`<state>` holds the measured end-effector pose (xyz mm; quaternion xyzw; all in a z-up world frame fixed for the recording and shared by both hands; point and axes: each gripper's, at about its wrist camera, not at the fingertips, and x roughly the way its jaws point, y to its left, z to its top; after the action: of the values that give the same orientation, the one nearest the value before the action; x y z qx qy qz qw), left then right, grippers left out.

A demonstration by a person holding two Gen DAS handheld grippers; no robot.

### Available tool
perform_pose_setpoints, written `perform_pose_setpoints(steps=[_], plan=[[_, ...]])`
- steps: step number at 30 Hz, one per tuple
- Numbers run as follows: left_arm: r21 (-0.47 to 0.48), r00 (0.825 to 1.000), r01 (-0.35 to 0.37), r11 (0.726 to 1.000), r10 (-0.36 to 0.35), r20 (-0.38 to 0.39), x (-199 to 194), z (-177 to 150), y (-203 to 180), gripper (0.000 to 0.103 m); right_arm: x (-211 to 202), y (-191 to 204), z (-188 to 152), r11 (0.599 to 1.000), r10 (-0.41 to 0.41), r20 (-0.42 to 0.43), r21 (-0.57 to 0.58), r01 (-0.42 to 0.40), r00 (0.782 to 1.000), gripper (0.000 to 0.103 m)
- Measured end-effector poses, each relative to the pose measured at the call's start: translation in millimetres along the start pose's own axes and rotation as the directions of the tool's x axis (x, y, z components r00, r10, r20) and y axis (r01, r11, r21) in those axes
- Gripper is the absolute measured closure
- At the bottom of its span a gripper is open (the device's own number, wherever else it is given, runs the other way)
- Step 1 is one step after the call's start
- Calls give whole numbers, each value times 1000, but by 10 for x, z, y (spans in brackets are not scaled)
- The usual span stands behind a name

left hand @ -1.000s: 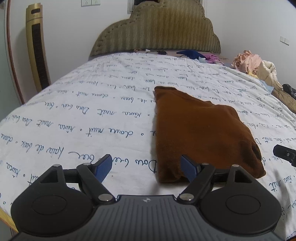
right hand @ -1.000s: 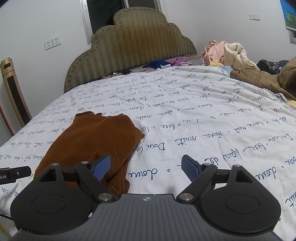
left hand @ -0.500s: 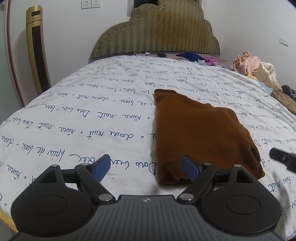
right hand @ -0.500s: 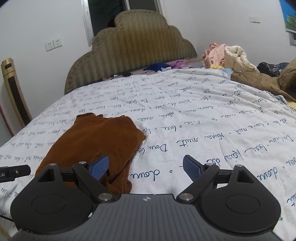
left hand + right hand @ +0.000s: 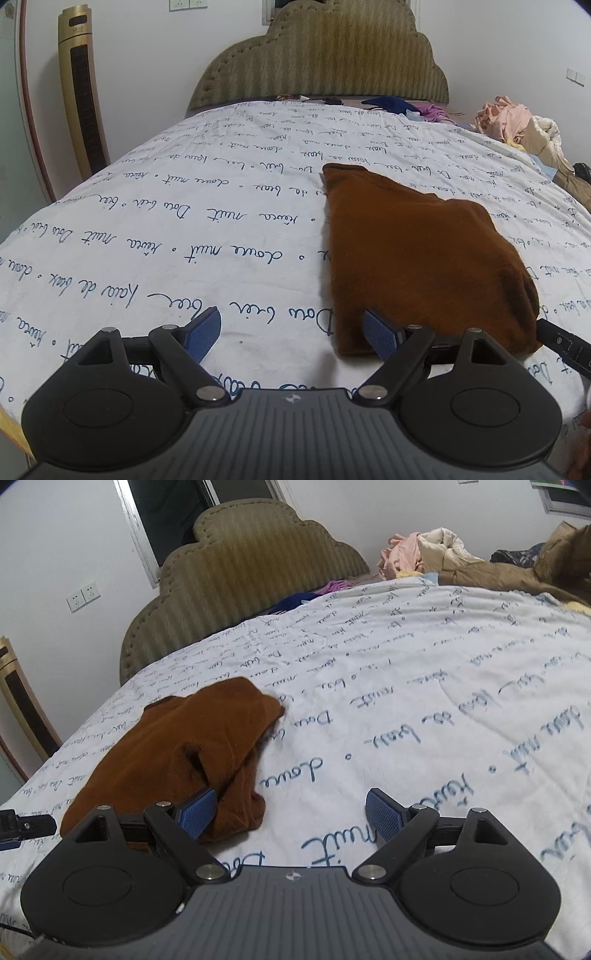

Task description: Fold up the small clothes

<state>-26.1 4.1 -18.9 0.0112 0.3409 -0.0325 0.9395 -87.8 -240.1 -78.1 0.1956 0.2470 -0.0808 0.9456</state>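
A folded brown garment (image 5: 417, 254) lies on the white bed sheet with blue script (image 5: 184, 229). My left gripper (image 5: 291, 334) is open and empty, low over the sheet at the garment's near left corner; its right finger overlaps that corner. In the right wrist view the same garment (image 5: 184, 746) lies at the left. My right gripper (image 5: 291, 814) is open and empty; its left finger sits at the garment's near right edge. The tip of the other gripper shows at each view's edge.
A padded olive headboard (image 5: 325, 55) stands at the far end. A heap of pink and cream clothes (image 5: 517, 122) and a tan quilt (image 5: 517, 568) lie on the right. Blue and purple clothes (image 5: 406, 105) lie near the headboard. A gold tower fan (image 5: 83, 92) stands left.
Both grippers have pulled back slightly and stayed open. The right gripper has tilted and swung left, closer to the garment's near edge. The garment has not moved.
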Motion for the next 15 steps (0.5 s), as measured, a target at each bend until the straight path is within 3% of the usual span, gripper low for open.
perform_pose_setpoints(steps=[5, 11, 15], plan=[[-20, 1000, 2, 1000, -2, -11, 79, -83, 34, 19, 8, 16, 121, 1000, 3, -27, -29, -3, 1000, 16], [-22, 1000, 7, 1000, -6, 7, 6, -83, 6, 19, -364, 33, 512, 991, -5, 48, -131, 11, 999, 13], [2, 1000, -1, 1000, 1, 14, -25, -91, -49, 19, -435, 125, 456, 988, -3, 61, -155, 13, 998, 11]])
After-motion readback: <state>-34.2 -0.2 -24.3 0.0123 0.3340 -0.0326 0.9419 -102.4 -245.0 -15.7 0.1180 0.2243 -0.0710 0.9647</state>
